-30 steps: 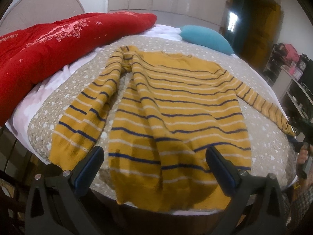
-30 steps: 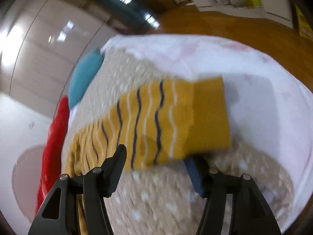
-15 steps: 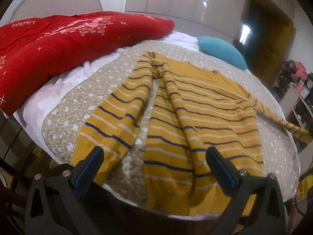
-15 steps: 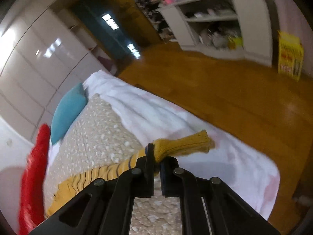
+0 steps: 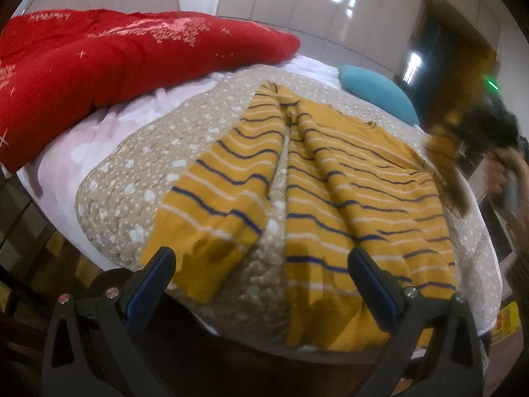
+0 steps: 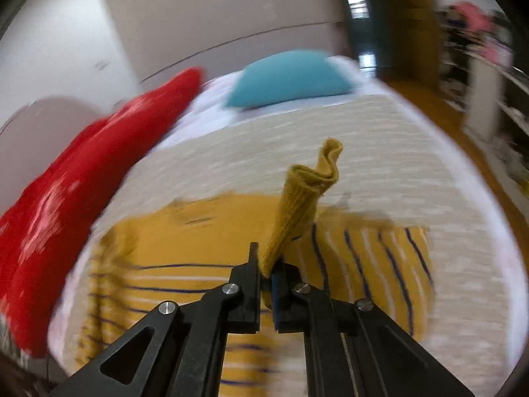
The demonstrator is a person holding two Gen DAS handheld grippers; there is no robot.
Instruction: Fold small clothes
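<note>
- Beige quilted cover point(image 5: 139, 172) with pale spots tops the bed in the left wrist view, over a white sheet point(image 5: 82, 139) that shows along its far and left edges.
- On the cover lies the mustard sweater point(image 5: 347, 198) with navy and white stripes, its body spread flat and one sleeve point(image 5: 224, 192) stretched down toward the camera beside it.
- Behind it, a red duvet point(image 5: 109, 66) is heaped at the far left and a teal pillow point(image 5: 377, 94) rests at the far right; glossy pale wardrobe doors point(image 5: 297, 3) line the wall.
- Left gripper point(image 5: 261, 271) hangs over the bed's near edge with its jaws wide apart, holding nothing.
- At the right edge, blurred, the right gripper point(image 5: 489, 122) lifts the other sleeve off the bed.
- From the right wrist view, the right gripper point(image 6: 266, 273) is clamped on that sleeve's cuff point(image 6: 304, 198), which stands up above the sweater's body point(image 6: 205, 231).
- Beyond lie the blurred cover point(image 6: 363, 152), red duvet point(image 6: 82, 172) and teal pillow point(image 6: 291, 76); a wooden floor point(image 6: 476, 152) and white shelving point(image 6: 489, 99) sit to the right.
</note>
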